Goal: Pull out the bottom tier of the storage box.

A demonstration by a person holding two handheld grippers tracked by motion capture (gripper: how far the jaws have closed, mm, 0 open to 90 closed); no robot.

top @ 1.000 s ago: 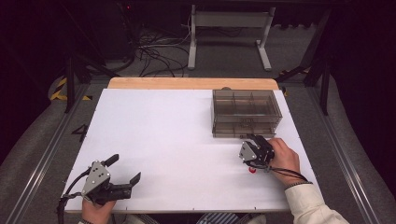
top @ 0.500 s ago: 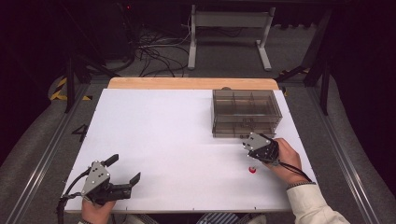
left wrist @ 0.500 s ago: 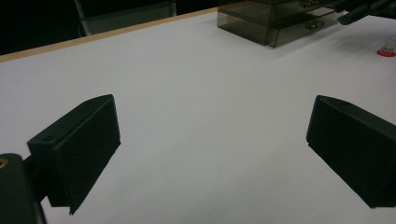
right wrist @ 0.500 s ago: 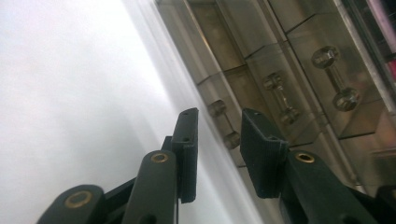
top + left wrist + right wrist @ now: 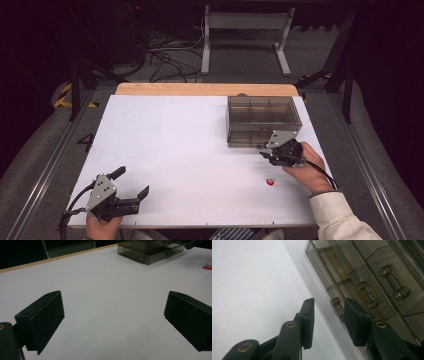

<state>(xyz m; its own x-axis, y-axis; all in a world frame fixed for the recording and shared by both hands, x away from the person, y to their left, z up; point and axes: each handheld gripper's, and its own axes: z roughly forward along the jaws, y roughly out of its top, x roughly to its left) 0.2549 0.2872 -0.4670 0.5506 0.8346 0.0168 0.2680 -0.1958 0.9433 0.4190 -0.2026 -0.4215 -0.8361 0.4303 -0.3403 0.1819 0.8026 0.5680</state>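
A smoky clear drawer box (image 5: 262, 117) stands at the table's back right, and its front drawers with clear handles (image 5: 367, 293) face me in the right gripper view. My right gripper (image 5: 268, 156) hovers just in front of its lower front edge. Its jaws have just been opening and are open (image 5: 329, 315), gripping nothing, with a small drawer handle (image 5: 335, 304) seen beyond the gap. A small red and white piece (image 5: 270, 181) lies loose on the table below that hand. My left gripper (image 5: 133, 183) rests at the front left, wide open (image 5: 115, 315) and empty.
The white table top (image 5: 190, 145) has a wooden strip along its far edge. Beyond it stand a metal stand, cables and dark floor. The left gripper view shows the drawer box (image 5: 152, 250) and the red piece (image 5: 207, 266) far off.
My right gripper left the red piece on the table, rose and moved toward the drawer box front, its jaws wider apart. The left gripper has not moved.
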